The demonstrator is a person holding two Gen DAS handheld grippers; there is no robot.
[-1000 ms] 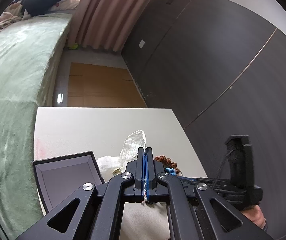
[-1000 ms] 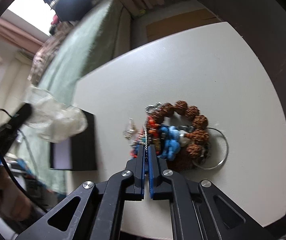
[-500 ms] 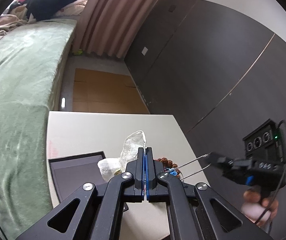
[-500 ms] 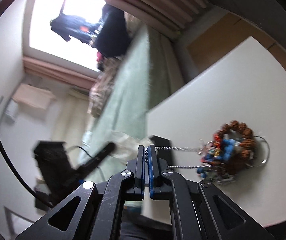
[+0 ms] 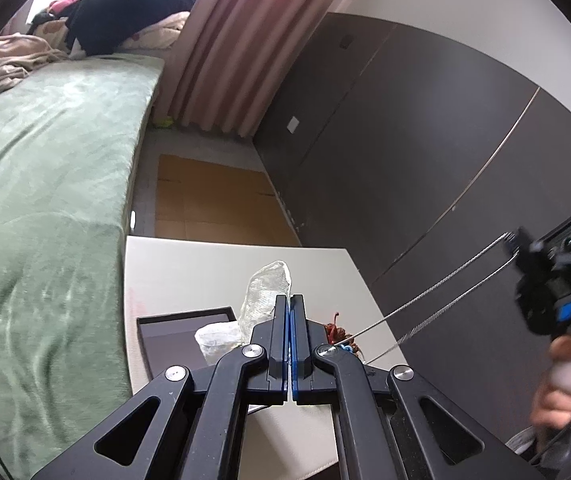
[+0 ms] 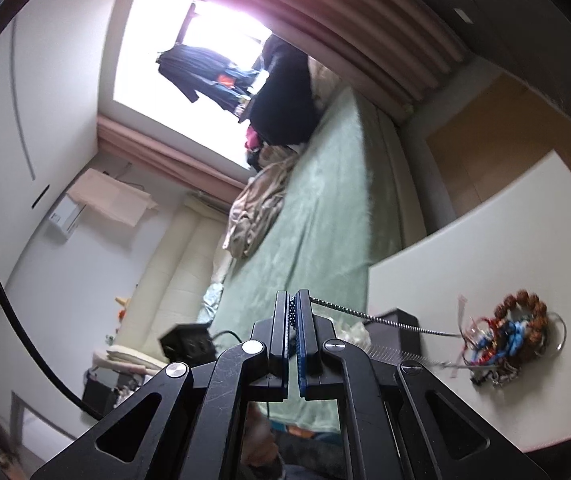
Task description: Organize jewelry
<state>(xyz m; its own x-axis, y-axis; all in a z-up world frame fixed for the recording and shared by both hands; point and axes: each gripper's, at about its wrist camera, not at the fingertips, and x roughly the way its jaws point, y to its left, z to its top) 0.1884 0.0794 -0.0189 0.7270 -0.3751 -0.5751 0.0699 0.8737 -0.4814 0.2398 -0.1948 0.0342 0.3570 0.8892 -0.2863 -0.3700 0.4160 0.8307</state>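
— Pulling a silver chain (image 6: 385, 322) out of the tangle, is that where things are standing?

— Yes; the right tongs (image 6: 293, 308) are pinching the chain's end shut, and it is stretching taut to the jewelry pile (image 6: 513, 338) lying on the surface (image 6: 505, 240); the left tongs (image 5: 289, 304) are clamped on a clear plastic bag (image 5: 267, 292) above the open dark box (image 5: 177, 330).

— So how much is sorted?

— Very little, I judge; the wooden bead bracelet (image 6: 525, 312), blue and red strands are all lying heaped, and the box is showing nothing stowed.

— Any writing?

— None I can read.
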